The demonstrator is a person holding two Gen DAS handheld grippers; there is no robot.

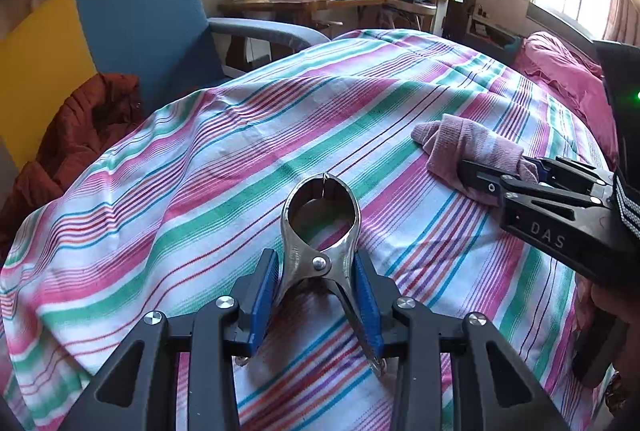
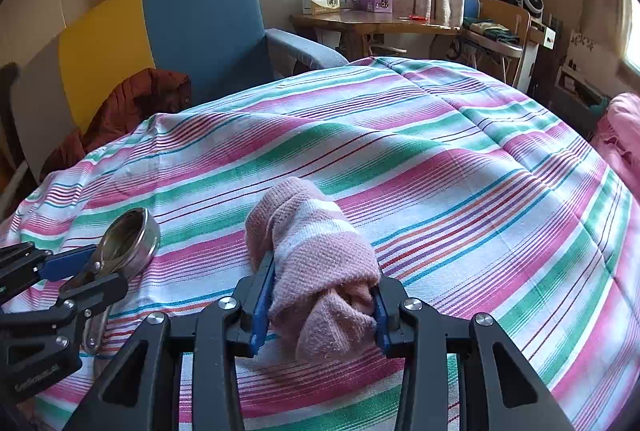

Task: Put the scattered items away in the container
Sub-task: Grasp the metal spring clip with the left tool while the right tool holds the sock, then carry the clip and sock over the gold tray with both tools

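My left gripper (image 1: 320, 283) is shut on a large shiny metal spring clamp (image 1: 320, 227), gripped at its handles, its ring-shaped jaws pointing forward over the striped bedspread (image 1: 200, 159). The clamp also shows in the right wrist view (image 2: 128, 243), low at the left. My right gripper (image 2: 322, 287) is shut on a rolled pink and white sock bundle (image 2: 316, 239) that rests on the bedspread. In the left wrist view the bundle (image 1: 472, 143) lies at the right with the right gripper (image 1: 516, 175) on it. No container is in view.
A blue armchair (image 2: 208, 15) with a rust-brown jacket (image 2: 136, 99) stands beyond the bed's far left edge. A wooden desk (image 2: 360, 23) with boxes is at the back. A pink pillow (image 1: 560, 75) lies at the far right.
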